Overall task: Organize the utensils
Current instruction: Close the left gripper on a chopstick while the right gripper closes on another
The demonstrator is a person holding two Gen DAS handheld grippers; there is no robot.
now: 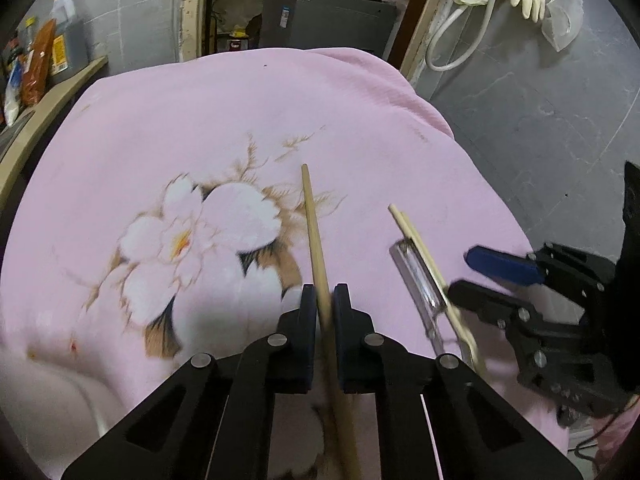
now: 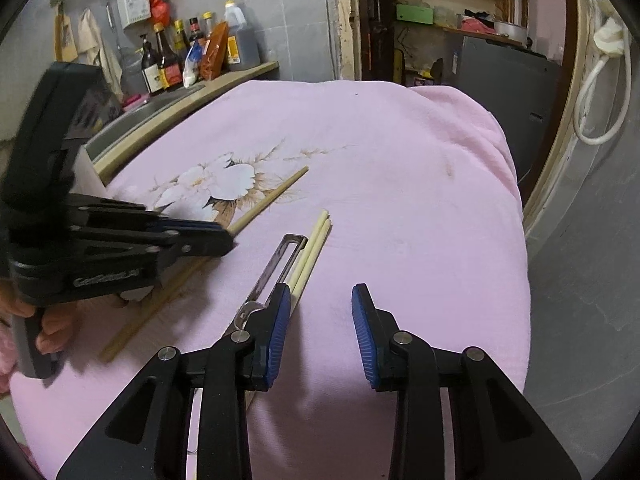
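Note:
A long brown wooden chopstick (image 1: 314,224) lies on the pink flowered cloth (image 1: 200,120), and my left gripper (image 1: 324,300) is shut on its middle. The right wrist view shows the same grip, with the left gripper (image 2: 226,240) over the brown chopstick (image 2: 276,196). A pair of pale chopsticks (image 2: 314,244) lies beside a metal peeler (image 2: 280,258), both flat on the cloth. My right gripper (image 2: 322,300) stands open just right of them, its left finger next to the pale chopsticks, nothing between its pads. In the left wrist view the right gripper (image 1: 462,274) hovers by the pale chopsticks (image 1: 416,240) and the peeler (image 1: 416,276).
The pink cloth (image 2: 400,160) covers a rounded table, dropping off to grey floor (image 2: 580,320) on the right. A wooden-edged counter with sauce bottles (image 2: 176,60) and a sink runs along the left. A person's hand (image 2: 52,332) holds the left gripper. A white hose (image 1: 452,40) hangs on the wall.

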